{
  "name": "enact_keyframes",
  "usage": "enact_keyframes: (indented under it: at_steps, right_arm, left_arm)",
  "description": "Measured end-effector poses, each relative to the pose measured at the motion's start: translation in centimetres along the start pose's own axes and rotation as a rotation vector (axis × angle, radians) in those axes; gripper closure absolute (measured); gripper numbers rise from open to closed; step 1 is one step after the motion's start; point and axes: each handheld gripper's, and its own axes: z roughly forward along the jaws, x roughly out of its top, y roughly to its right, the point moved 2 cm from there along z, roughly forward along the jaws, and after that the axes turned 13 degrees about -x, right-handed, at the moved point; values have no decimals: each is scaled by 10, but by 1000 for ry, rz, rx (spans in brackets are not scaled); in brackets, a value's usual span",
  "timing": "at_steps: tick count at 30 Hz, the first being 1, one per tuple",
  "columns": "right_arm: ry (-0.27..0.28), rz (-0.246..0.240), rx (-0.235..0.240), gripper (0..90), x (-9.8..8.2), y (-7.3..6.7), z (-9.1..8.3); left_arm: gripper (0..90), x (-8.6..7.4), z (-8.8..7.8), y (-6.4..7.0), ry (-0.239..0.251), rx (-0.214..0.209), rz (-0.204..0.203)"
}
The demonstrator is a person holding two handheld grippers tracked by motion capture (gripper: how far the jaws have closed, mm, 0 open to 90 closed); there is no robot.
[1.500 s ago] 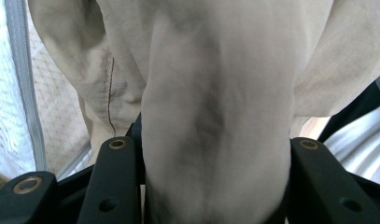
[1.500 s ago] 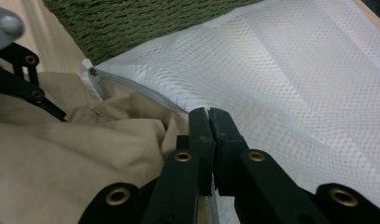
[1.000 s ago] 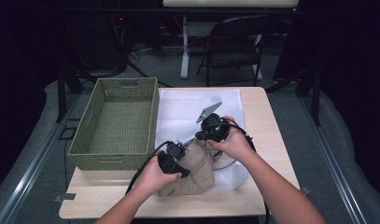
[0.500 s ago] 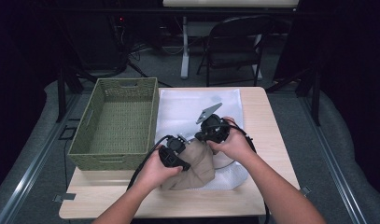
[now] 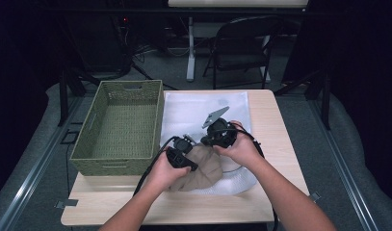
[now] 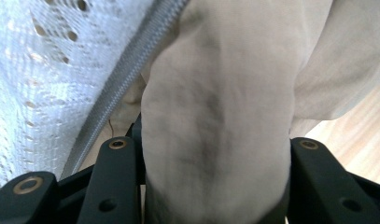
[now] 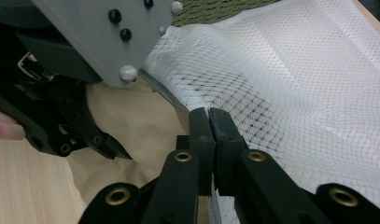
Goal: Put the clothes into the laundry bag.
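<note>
Crumpled beige cloth garment (image 5: 202, 167) lies at the table's near edge, at the zippered mouth of the white mesh laundry bag (image 5: 203, 108). My left gripper (image 6: 215, 186) has its jaws clamped on a thick fold of it. My right gripper (image 7: 209, 122) is pinched closed on the bag's edge by the grey zipper (image 6: 127, 79). The green woven rectangular basket (image 5: 102, 159) sits just left on the light wooden table (image 5: 275, 115).
</note>
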Motion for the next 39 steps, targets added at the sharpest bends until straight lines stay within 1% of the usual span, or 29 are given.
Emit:
enact_keyframes:
  at_steps: [4, 5, 6, 8, 10, 12, 13, 14, 15, 16, 18, 19, 21, 24, 25, 27, 28, 29, 31, 32, 34, 35, 39]
  right_arm:
    - [-2, -7, -1, 885, 0, 0, 0]
    - [5, 1, -1, 886, 0, 0, 1]
    - [11, -1, 0, 885, 0, -1, 1]
    - [1, -6, 1, 885, -1, -1, 1]
    - [4, -1, 0, 885, -1, -3, 2]
    - [8, -2, 2, 885, 0, -3, 1]
    - [6, -7, 4, 885, 0, -3, 1]
    - [6, -7, 4, 885, 0, -3, 1]
    - [6, -6, 4, 885, 0, -3, 0]
    - [7, -5, 6, 885, 1, -3, 1]
    - [12, 3, 6, 885, 1, -3, 1]
    - [13, 3, 6, 885, 1, -2, 1]
    - [13, 4, 8, 885, 1, -2, 1]
    - [9, 1, 6, 885, 1, -2, 1]
    - [11, 3, 6, 885, 1, -2, 1]
    - [14, 3, 9, 885, 1, -2, 1]
    - [16, 3, 8, 885, 1, -2, 2]
    - [14, 0, 10, 885, 2, -2, 1]
    - [20, 8, 14, 885, 2, -3, 1]
    - [20, 8, 14, 885, 2, -3, 1]
    - [18, 5, 14, 885, 2, -2, 1]
    - [23, 12, 13, 885, 2, -2, 1]
    - [28, 14, 11, 885, 3, -1, 0]
  left_arm:
    - [549, 1, 1, -4, -1, 13, -6]
    - [548, 2, 1, -4, 6, 14, -10]
    - [548, 2, 2, -4, 12, 12, -22]
    - [548, 3, 1, -6, 16, 13, -18]
    - [548, 4, 0, -7, 24, 11, -11]
    - [548, 4, 0, -6, 30, 11, -23]
    - [548, 5, -1, -6, 24, 10, -21]
    - [548, 6, -1, -6, 28, 15, -15]
    - [548, 7, -1, -6, 32, 15, -23]
    - [548, 8, -1, -7, 31, 14, -21]
    - [548, 10, 0, -7, 40, 14, -31]
    - [548, 11, 0, -8, 41, 12, -24]
    - [548, 12, 1, -8, 39, 12, -28]
    - [548, 14, 4, -9, 50, 7, -32]
    - [548, 15, 5, -9, 50, 0, -40]
    - [548, 17, 6, -10, 52, 0, -35]
    - [548, 17, 7, -10, 58, -1, -39]
    - [548, 18, 6, -11, 52, 0, -38]
    - [548, 20, 7, -11, 62, -1, -45]
    - [548, 20, 6, -11, 59, -1, -42]
    - [547, 22, 7, -10, 73, -5, -50]
    - [547, 24, 6, -11, 62, -4, -49]
    - [548, 27, 7, -15, 83, -10, -66]
